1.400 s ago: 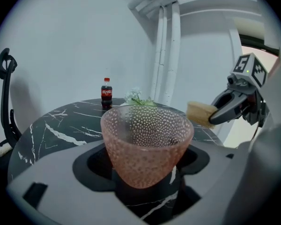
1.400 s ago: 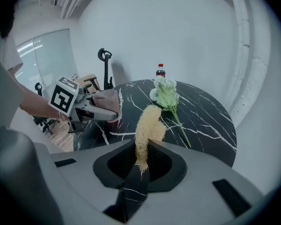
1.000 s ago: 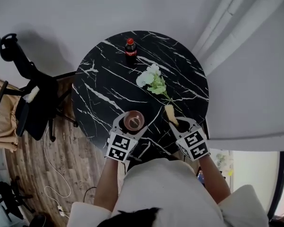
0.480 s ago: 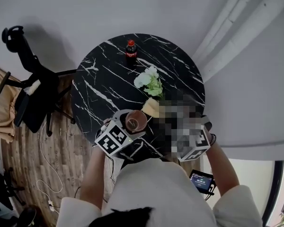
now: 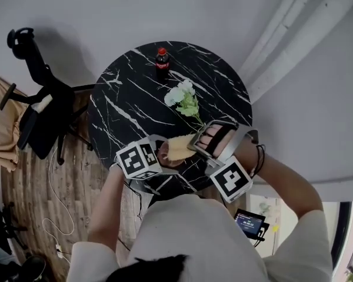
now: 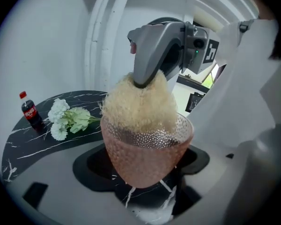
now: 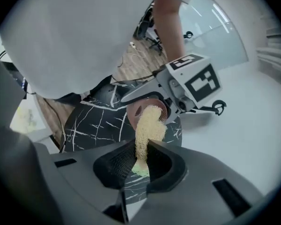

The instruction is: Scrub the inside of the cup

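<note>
A pink dimpled glass cup [image 6: 147,153] sits tilted between the black pads of my left gripper [image 6: 145,170], which is shut on its lower half. A pale yellow fibrous sponge [image 6: 138,104] reaches down into the cup's mouth. My right gripper [image 6: 143,81] is shut on the sponge's upper end. In the right gripper view, the sponge [image 7: 149,125] runs from my right gripper [image 7: 138,161] to the cup [image 7: 152,108] held in my left gripper [image 7: 165,104]. From the head view, the cup [image 5: 163,155], sponge [image 5: 177,147], left gripper [image 5: 157,157] and right gripper [image 5: 194,145] meet above the table's near edge.
The round black marble table [image 5: 123,110] carries a cola bottle [image 5: 162,60] at its far side and a bunch of white flowers [image 5: 185,98] in the middle. A black office chair [image 5: 38,110] stands to the left on the wooden floor. The person's white-sleeved arms frame both grippers.
The right gripper has rolled over, risen and swung left, bringing the sponge from beside the cup into its mouth. The left gripper has tilted the cup and shifted a little left.
</note>
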Available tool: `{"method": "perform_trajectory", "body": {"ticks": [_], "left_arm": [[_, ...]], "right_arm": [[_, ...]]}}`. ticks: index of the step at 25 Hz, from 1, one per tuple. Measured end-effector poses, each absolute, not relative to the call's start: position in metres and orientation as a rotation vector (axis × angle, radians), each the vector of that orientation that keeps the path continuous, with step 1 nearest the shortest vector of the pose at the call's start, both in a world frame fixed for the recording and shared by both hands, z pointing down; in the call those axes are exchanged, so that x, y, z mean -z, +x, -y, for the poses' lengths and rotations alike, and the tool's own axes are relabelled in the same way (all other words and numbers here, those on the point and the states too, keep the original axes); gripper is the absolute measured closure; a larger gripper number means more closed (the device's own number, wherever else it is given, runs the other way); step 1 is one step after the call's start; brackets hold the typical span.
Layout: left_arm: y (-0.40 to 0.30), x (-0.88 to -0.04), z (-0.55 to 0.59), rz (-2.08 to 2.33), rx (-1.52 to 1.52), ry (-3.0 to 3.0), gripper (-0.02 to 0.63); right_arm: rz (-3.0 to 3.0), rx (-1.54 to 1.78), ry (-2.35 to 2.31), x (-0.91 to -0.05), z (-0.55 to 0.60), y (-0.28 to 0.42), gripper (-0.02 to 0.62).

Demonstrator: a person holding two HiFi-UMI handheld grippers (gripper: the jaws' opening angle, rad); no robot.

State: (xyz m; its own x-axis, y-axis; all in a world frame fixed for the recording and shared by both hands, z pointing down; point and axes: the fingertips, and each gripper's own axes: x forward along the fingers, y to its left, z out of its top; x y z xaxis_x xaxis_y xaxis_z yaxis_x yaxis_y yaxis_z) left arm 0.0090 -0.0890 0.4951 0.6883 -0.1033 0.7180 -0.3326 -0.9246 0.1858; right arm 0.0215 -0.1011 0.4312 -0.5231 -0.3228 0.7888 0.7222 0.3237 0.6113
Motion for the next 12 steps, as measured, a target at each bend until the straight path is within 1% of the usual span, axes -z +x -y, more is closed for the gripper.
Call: {"method": "perform_trajectory", "body": {"ticks": [12], "left_arm": [[0.026,-0.487,0.075,0.172,-1.144,2.561,0.233]], "right_arm": [[1.369,1.569,-0.593,-0.436,0.091,0.029,0.532]]}}
